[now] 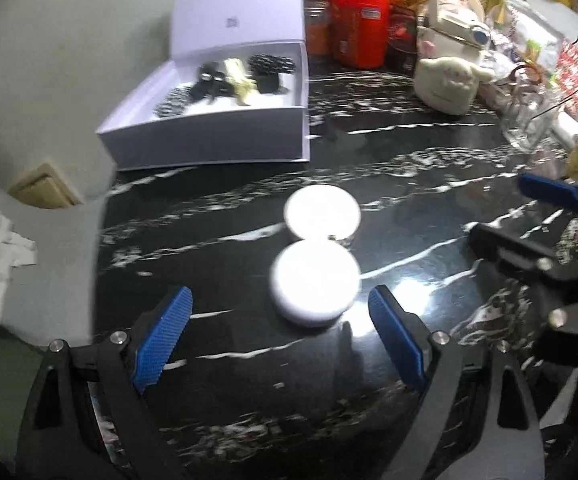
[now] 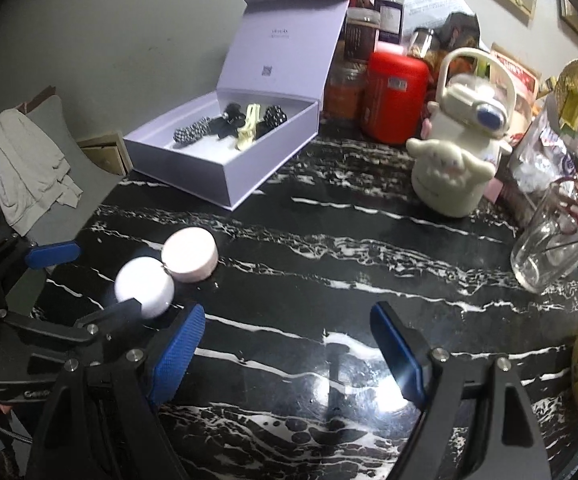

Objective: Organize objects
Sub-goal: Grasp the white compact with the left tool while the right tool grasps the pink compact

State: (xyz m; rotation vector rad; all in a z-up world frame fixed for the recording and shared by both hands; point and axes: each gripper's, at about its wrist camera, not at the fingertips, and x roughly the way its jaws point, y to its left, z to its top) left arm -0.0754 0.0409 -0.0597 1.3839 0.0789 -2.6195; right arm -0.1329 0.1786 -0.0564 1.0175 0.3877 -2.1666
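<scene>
Left wrist view
Left gripper (image 1: 279,340): blue-padded jaws spread wide, nothing between the pads; the nearer white round case sits just ahead of the gap, untouched.
Two round cases: the nearer white round case (image 1: 315,286) and the farther pale round case (image 1: 322,212) lie flat on the black white-veined marble tabletop (image 1: 409,160), touching edge to edge.
Open lilac gift box (image 1: 217,128): far left on the table, lid up, holding blurred black and cream hair clips (image 1: 229,80).
Right gripper (image 1: 537,216): enters from the right edge, well apart from the cases.

Right wrist view
Right gripper (image 2: 287,344): jaws wide apart over bare marble, holding nothing.
Cases: white one (image 2: 145,286) and pink-sided one (image 2: 189,255) touch, at the left.
Left gripper (image 2: 77,280): jaws open on either side of the white case, no contact visible.
Box (image 2: 225,152): beyond the cases, clips (image 2: 233,124) inside.
Backdrop: red canister (image 2: 393,96), cream character-shaped kettle (image 2: 461,148), clear glass jar (image 2: 557,240).
</scene>
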